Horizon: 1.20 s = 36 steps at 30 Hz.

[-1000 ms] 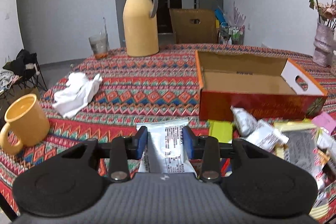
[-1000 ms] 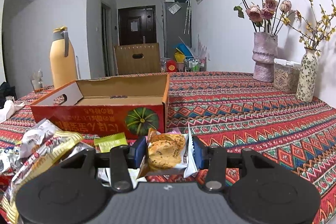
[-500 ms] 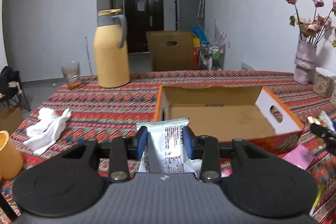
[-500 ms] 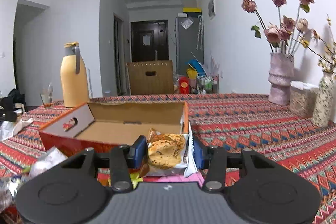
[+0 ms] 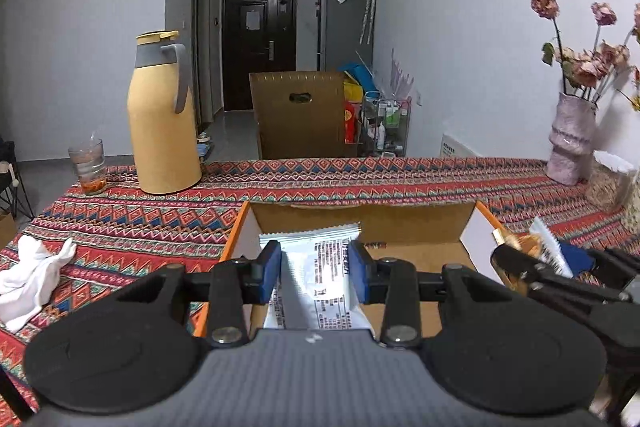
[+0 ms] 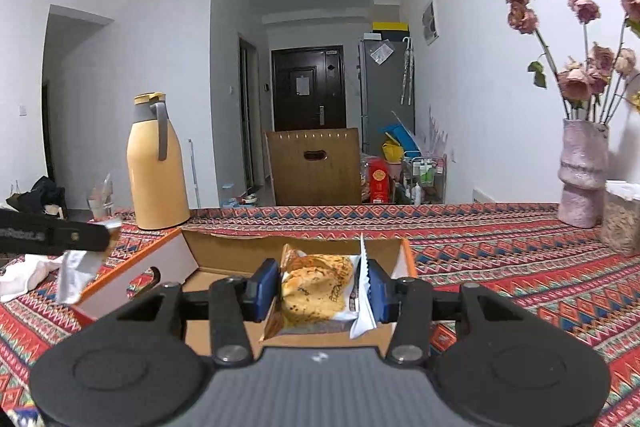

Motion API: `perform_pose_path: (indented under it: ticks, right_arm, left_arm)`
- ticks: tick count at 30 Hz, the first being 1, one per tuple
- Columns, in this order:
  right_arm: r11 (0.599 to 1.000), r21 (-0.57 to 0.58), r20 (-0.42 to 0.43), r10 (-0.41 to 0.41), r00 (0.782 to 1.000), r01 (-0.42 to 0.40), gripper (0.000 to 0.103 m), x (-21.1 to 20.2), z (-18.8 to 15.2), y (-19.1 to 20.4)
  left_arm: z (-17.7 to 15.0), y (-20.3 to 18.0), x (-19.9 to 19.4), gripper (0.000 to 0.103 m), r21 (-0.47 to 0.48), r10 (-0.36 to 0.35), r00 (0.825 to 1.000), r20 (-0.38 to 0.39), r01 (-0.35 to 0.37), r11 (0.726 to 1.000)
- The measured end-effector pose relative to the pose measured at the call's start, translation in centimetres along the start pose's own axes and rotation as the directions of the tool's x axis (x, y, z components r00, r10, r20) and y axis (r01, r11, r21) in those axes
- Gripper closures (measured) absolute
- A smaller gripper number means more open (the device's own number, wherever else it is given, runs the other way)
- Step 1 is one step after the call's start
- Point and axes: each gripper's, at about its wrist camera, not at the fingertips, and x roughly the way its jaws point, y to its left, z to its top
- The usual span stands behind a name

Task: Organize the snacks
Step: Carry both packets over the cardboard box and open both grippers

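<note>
**Two snacks arrive over the box**

Both hand-held grippers have swung from the snack pile at the worktop's near edge to a spot above the open box, which a second ago sat off to the side in each view. My left hand-held gripper (image 5: pixel 314 277) is clamped on a white snack packet (image 5: pixel 320 287) with black print, its blue pads pressing both long edges, and the packet hangs above the orange cardboard box (image 5: pixel 360 223) near its left wall. My right hand-held gripper (image 6: pixel 322 291) is clenched on a clear-and-white pastry packet (image 6: pixel 316 287), golden bread showing through, and it hangs over the right half of the box.

From here I judge the step to be the drop. To do it well I bring each packet lower toward the bare cardboard floor before I let go, so neither bounces out or lands on the rim. I keep the two hand-held grippers apart: the right one's tip already shows close by at the edge of my left view. I place the white packet against the left wall and the pastry to the right, flat and side by side, leaving room for more. The pastry looks soft, so I ease that grip open rather than snap it. The yellow thermos (image 5: pixel 162 115) and pink vase (image 5: pixel 570 143) stand well clear.
</note>
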Motion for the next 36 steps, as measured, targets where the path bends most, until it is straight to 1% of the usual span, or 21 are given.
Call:
perform_pose_path:
  ticks: [5,10,13,15,16,17,18,19,20,21,22,23,24,25,27,36]
  right_arm:
    - [1.0,0.015,-0.018,0.008,1.0,-0.008,0.057,2.5,-0.1,0.0]
    - [1.0,0.027,-0.063,0.016,0.998,-0.015,0.057,4.1,-1.1,-0.1]
    - [1.0,0.02,-0.087,0.01,0.996,-0.008,0.056,4.8,-1.6,0.1]
    - [1.0,0.014,-0.099,0.003,0.995,-0.002,0.053,5.0,-1.9,0.2]
    - [1.0,0.011,-0.106,-0.004,0.994,0.005,0.049,5.1,-1.9,0.2]
    - [1.0,0.009,-0.108,-0.009,0.994,0.01,0.048,5.2,-2.0,0.1]
    - [1.0,0.009,-0.109,-0.011,0.994,0.012,0.049,5.2,-2.0,0.2]
    - [1.0,0.009,-0.109,-0.011,0.994,0.012,0.045,5.2,-2.1,0.2]
    - [1.0,0.009,-0.108,-0.015,0.994,0.016,0.041,5.1,-2.1,0.2]
    - [1.0,0.008,-0.106,-0.022,0.994,0.023,0.029,5.0,-2.2,0.3]
    - [1.0,0.008,-0.101,-0.029,0.994,0.03,0.018,4.9,-2.2,0.3]
    - [0.999,0.009,-0.096,-0.033,0.995,0.034,0.015,4.7,-2.3,0.2]
    - [0.999,0.012,-0.092,-0.034,0.995,0.035,0.011,4.6,-2.2,0.1]
    - [0.999,0.016,-0.091,-0.035,0.995,0.037,0.007,4.5,-2.2,0.1]
    - [0.999,0.021,-0.091,-0.047,0.995,0.049,0.0,4.5,-2.2,0.0]
    - [0.998,0.037,-0.075,-0.052,0.996,0.055,0.0,4.2,-2.0,-0.3]
  left_arm:
    - [-0.1,-0.1,2.3,0.066,-0.03,0.003,1.0,0.001,-0.003,1.0]
    - [-0.6,0.1,3.5,0.066,-0.055,-0.004,1.0,0.005,0.004,0.998]
    - [-0.7,0.4,4.1,0.066,-0.06,-0.02,1.0,-0.009,0.019,0.998]
    - [-1.0,0.7,4.5,0.065,-0.07,-0.028,0.999,-0.024,0.026,0.997]
    - [-1.0,0.9,4.6,0.061,-0.075,-0.031,0.999,-0.028,0.029,0.997]
    - [-1.0,1.0,4.7,0.054,-0.079,-0.032,0.999,-0.029,0.03,0.996]
    - [-1.1,1.1,4.7,0.049,-0.084,-0.031,0.999,-0.029,0.029,0.996]
    - [-1.1,1.2,4.7,0.039,-0.089,-0.028,0.999,-0.026,0.026,0.996]
    - [-1.2,1.2,4.5,0.03,-0.092,-0.023,1.0,-0.021,0.021,0.996]
    - [-1.3,1.2,4.3,0.026,-0.095,-0.018,1.0,-0.015,0.017,0.995]
    - [-1.2,1.2,4.2,0.017,-0.098,-0.015,1.0,-0.009,0.014,0.995]
    - [-1.2,1.2,4.0,0.004,-0.103,-0.007,1.0,-0.002,0.007,0.995]
    - [-1.3,1.2,3.8,0.0,-0.108,0.007,1.0,0.008,-0.006,0.994]
    - [-1.3,1.2,3.6,0.0,-0.113,0.021,1.0,0.017,-0.019,0.993]
    - [-1.2,1.3,3.5,0.0,-0.12,0.018,1.0,0.018,-0.015,0.993]
    - [-1.0,1.1,3.2,0.0,-0.122,0.033,0.999,0.027,-0.03,0.992]
